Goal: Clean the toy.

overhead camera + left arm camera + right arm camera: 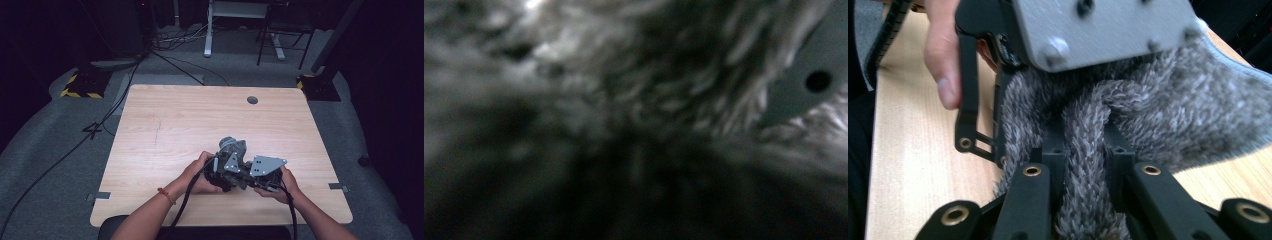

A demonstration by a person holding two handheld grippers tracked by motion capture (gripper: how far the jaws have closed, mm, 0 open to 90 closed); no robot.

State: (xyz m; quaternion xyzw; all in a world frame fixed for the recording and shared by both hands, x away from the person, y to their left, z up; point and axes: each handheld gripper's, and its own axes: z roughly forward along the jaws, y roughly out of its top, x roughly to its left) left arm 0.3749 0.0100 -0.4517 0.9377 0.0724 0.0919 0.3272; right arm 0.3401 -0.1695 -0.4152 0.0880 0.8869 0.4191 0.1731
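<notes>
left gripper: clamped on grey fuzzy cloth | right gripper: pinching it (a fold)

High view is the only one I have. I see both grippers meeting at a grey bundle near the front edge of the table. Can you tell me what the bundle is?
Observer: A grey fuzzy cloth, with a long pile like plush.
Operator: Is the right gripper really holding it?
Observer: Yes. In the right gripper view, a fold of the cloth is pinched between the jaws of the right gripper.
Operator: And the left gripper?
Observer: The left gripper sits right against the cloth; in its own view the blurred pile is pressed up close to the camera, so I judge it shut on the cloth too.
Operator: Does the cloth touch the table?
Observer: Yes, its edge lies on the wooden table.
</notes>
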